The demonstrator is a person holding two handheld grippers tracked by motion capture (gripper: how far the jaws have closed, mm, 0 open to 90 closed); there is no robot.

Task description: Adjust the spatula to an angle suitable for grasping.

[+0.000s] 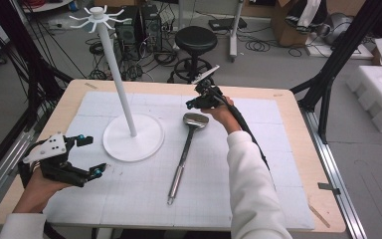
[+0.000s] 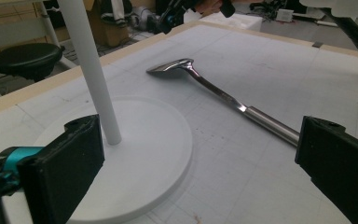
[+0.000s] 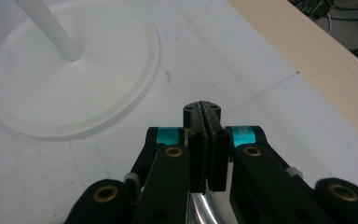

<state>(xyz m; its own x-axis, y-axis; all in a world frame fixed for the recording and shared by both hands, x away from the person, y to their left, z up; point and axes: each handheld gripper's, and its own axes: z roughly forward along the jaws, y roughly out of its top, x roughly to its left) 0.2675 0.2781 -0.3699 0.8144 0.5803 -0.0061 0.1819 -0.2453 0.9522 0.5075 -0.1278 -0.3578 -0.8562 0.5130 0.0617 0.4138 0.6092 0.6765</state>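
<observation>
- The ladle (image 1: pixel 186 149) lies flat on the white mat (image 1: pixel 258 164), just right of the stand's round base (image 1: pixel 132 139) and apart from it.
- Its long axis runs on a diagonal in the high view: the bowl (image 1: pixel 195 119) points to the far side of the table, the handle tip (image 1: pixel 170 199) points back toward the person and a little left.
- In the left gripper view the bowl (image 2: pixel 172 67) sits far off and the handle (image 2: pixel 261 120) runs toward the right-hand jaw.
- The right gripper (image 1: pixel 195 103) hovers right at the far rim of the bowl, its 2 jaws pressed flat together with nothing between them; whether it touches the ladle I cannot tell.
- In the right gripper view the closed pair (image 3: pixel 204 126) points at bare mat, with shiny metal (image 3: pixel 205 210) peeking out beneath.
- The left gripper (image 1: pixel 93 155) sits near the table's left edge, jaws spread wide, holding nothing, well apart from the ladle.
- The stand's white pole (image 1: pixel 117 74) rises upright from the base.
</observation>
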